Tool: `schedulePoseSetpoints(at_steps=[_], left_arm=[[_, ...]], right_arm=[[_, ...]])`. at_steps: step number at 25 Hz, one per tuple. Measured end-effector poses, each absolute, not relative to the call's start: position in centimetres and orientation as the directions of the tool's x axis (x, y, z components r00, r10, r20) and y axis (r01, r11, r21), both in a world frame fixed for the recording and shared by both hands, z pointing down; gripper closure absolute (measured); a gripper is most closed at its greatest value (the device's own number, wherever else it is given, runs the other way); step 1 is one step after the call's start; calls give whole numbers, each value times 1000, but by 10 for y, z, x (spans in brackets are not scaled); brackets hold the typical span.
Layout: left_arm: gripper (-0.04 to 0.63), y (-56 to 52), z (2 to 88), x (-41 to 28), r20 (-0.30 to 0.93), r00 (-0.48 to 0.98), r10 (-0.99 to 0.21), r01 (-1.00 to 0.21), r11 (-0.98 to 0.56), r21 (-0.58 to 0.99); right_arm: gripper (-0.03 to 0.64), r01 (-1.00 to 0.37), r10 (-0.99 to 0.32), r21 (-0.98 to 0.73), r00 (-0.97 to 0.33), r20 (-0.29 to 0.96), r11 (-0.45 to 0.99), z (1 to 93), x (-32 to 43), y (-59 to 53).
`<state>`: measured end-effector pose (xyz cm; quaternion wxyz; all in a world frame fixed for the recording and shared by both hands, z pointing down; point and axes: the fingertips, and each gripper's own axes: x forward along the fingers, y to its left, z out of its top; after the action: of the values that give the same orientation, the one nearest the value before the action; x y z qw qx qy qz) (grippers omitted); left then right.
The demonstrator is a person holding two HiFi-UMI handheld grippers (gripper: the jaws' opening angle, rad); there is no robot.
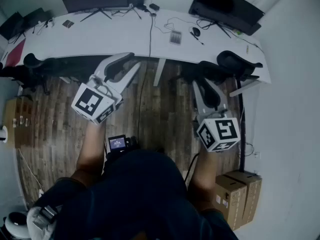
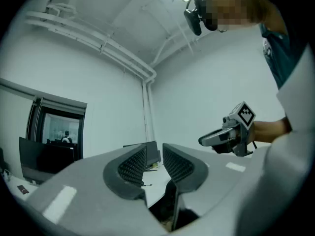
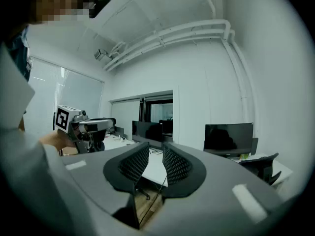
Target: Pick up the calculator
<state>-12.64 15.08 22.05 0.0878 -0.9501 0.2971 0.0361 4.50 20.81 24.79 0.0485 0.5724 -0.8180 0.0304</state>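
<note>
Left gripper (image 1: pixel 134 61) and right gripper (image 1: pixel 206 84) are held empty, jaws slightly apart; likely calculator (image 1: pixel 175 36) is spotted well ahead on desk (image 1: pixel 100 39), between the 2

No word or number here can be read. The cube (image 1: pixel 95 103) behind the jaws of the left gripper (image 1: pixel 131 64) and the cube (image 1: pixel 218 133) behind the jaws of the right gripper (image 1: pixel 205 84) bear black-and-white square patterns (codes, not letters). Further back from the left jaws, against the person's body, a small lit screen (image 1: pixel 117 143) shows lines too fine to make out. Marks on the cardboard box (image 1: pixel 17 120) out to the left are only smudges.
</note>
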Motion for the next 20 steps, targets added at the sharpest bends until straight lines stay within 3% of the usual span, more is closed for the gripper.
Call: schedulePoseSetpoints(at_steps=[20], left_arm=[[497, 128, 236, -146, -113, 849, -516, -527, -840, -125]], right_arm=[[520, -958, -950, -35, -286, 125, 283, 260, 26, 192]])
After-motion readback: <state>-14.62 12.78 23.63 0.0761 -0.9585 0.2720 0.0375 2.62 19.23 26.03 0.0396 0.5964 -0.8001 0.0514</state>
